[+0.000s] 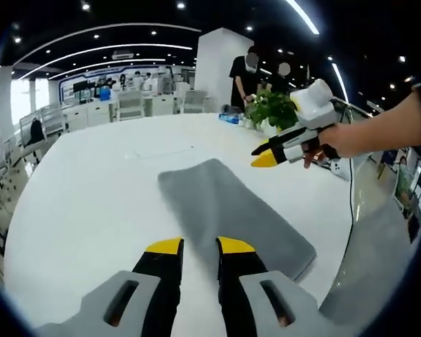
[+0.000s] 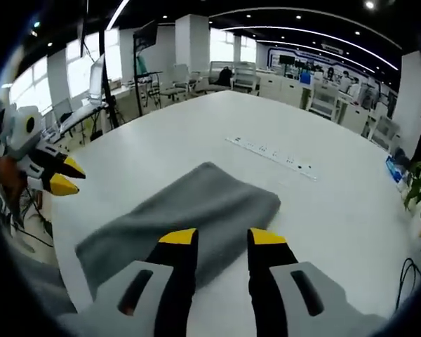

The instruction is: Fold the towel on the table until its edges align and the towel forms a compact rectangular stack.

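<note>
Left gripper (image 1: 199,244): jaws parted, empty, hovering at near edge of grey towel (image 1: 231,210), which lies folded flat mid white table (image 1: 91,210); right gripper (image 1: 266,156) aloft beyond it, jaws apart, empty

Right gripper view: towel (image 2: 189,210) looks like compact oblong already; own jaws at its near edge

Risk, judged: one-layer pinch or drag skews stack, edges misalign; towel near table rim, could slide off

Power strip (image 2: 270,152) beyond towel; no readable writing, no brand
</note>
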